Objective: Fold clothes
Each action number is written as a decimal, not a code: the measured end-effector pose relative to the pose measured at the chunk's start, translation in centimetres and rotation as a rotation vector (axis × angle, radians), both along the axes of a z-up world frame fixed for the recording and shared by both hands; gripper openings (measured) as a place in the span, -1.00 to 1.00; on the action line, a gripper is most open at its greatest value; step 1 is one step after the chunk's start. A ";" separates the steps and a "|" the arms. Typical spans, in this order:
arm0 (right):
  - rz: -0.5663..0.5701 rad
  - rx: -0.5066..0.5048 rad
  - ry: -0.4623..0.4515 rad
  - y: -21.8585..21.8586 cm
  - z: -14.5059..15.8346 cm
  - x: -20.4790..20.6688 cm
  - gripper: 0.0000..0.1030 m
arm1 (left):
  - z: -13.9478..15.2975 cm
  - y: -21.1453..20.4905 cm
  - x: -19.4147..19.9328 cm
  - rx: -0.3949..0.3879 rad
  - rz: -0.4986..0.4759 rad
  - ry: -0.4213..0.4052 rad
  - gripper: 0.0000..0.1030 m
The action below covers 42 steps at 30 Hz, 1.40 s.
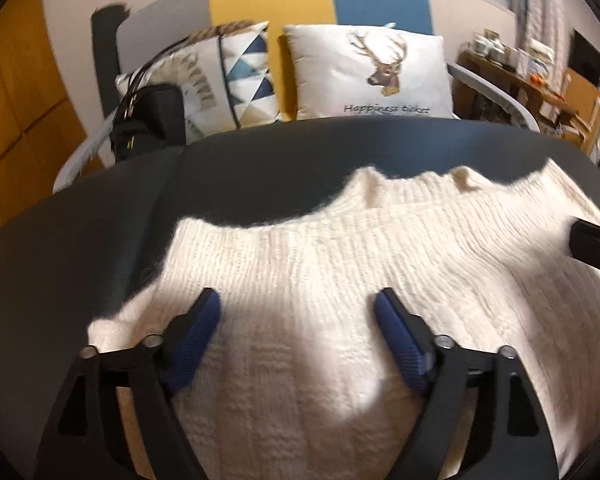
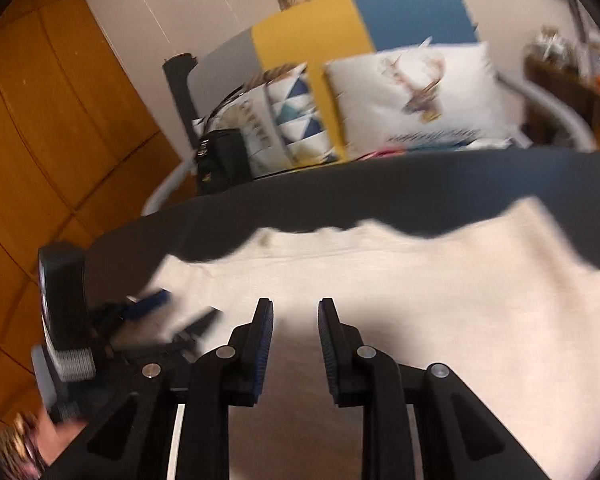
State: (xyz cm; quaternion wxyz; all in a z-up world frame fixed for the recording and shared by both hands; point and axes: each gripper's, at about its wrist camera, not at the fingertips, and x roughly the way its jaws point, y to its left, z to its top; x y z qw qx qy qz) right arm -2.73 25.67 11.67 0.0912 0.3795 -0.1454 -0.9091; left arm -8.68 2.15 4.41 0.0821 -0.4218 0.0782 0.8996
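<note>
A dark grey desk (image 1: 260, 160) carries a cream knitted sweater (image 1: 340, 248), which covers most of the near and right part of the top, its wavy far edge lying well short of the desk's far rim. Behind the desk stands a sofa with a deer-print cushion (image 1: 370, 72), a triangle-patterned cushion (image 1: 248, 72) and a black bag (image 1: 148, 120).

The left tool (image 1: 298, 306) hangs over the knit with its blue pads spread wide, gripping nothing. The right tool (image 2: 295, 312) hovers over the sweater further right, its pads set at a narrow gap, also empty.

Risks, as I judge them: the thick, fuzzy knit could bunch under a pad, so one tool may pinch several layers or only loose fluff and the fold comes out crooked. Both views are smeared by motion, so a hasty pinch could land off the hem. The two tools sit near each other and could collide.
</note>
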 end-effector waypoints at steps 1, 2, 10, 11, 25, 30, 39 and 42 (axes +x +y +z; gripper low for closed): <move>0.000 0.039 -0.017 0.6 -0.1 0.1 -0.54 | -0.1 -0.2 -0.2 0.014 0.000 -0.010 0.70; 0.006 0.086 -0.056 1.1 -0.6 -0.3 -0.54 | -0.2 -0.3 -0.2 0.022 -0.002 -0.013 0.72; -0.137 0.320 -0.141 6.8 -3.1 -2.9 -0.59 | -0.6 -0.5 0.1 0.044 -0.015 -0.001 0.75; -0.178 0.336 -0.143 7.9 -3.4 -3.1 -0.59 | -0.6 -0.5 0.1 0.044 -0.016 0.000 0.75; -0.161 0.200 -0.139 10.0 -3.8 -0.2 -0.54 | -0.7 -1.6 1.5 0.053 -0.046 0.009 0.76; -0.155 0.189 -0.141 7.9 -3.7 3.3 -0.53 | -0.7 -3.4 4.0 0.059 -0.086 0.010 0.76; -0.190 -0.115 -0.019 10.4 -0.4 9.1 -0.53 | 3.2 -3.1 7.3 0.083 -0.080 0.068 0.76; -0.221 -0.243 0.075 13.3 2.3 13.0 -0.49 | 4.9 0.5 8.2 0.116 -0.172 0.104 0.76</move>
